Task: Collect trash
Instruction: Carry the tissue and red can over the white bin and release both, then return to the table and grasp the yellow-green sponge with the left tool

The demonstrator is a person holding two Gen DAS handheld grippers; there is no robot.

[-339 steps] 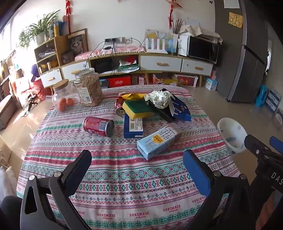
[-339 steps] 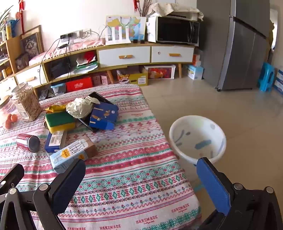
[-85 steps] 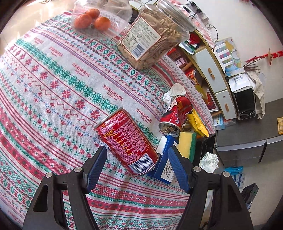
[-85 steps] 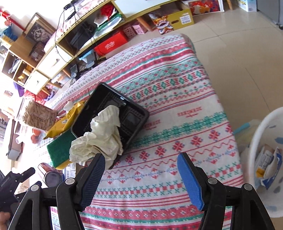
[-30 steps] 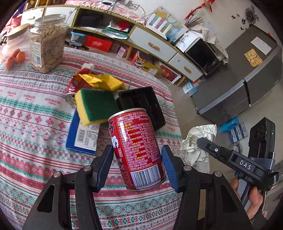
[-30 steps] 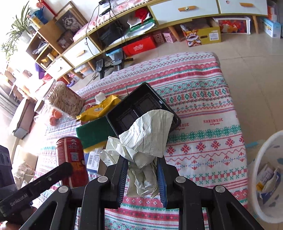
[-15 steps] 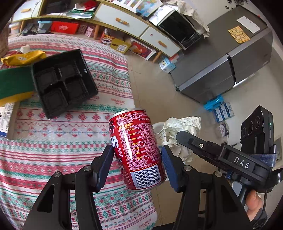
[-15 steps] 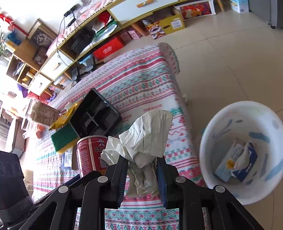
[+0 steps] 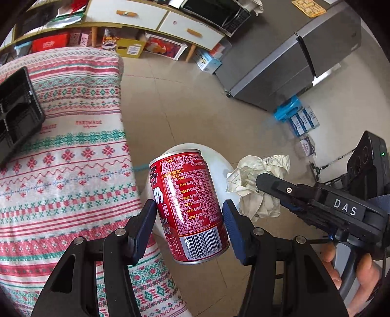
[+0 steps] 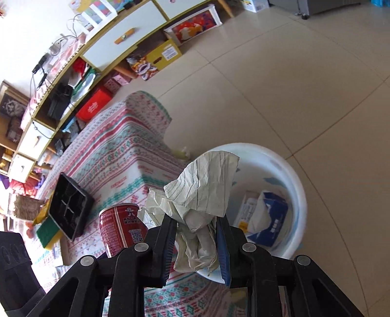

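Observation:
My left gripper is shut on a red drink can, held upright in the air just past the table's right edge, over the white bin. The can also shows in the right wrist view. My right gripper is shut on a crumpled wad of lined paper, held above the near rim of the white bin. The wad and right gripper show to the right of the can in the left wrist view. A blue-and-white carton lies in the bin.
The table with the patterned cloth is on the left, with a black plastic tray, a green-yellow sponge and a yellow wrapper on it. A grey fridge and a low cabinet stand across the tiled floor.
Both grippers have moved right off the table with their loads, and now hang over the white bin. The grips on can and paper are unchanged.

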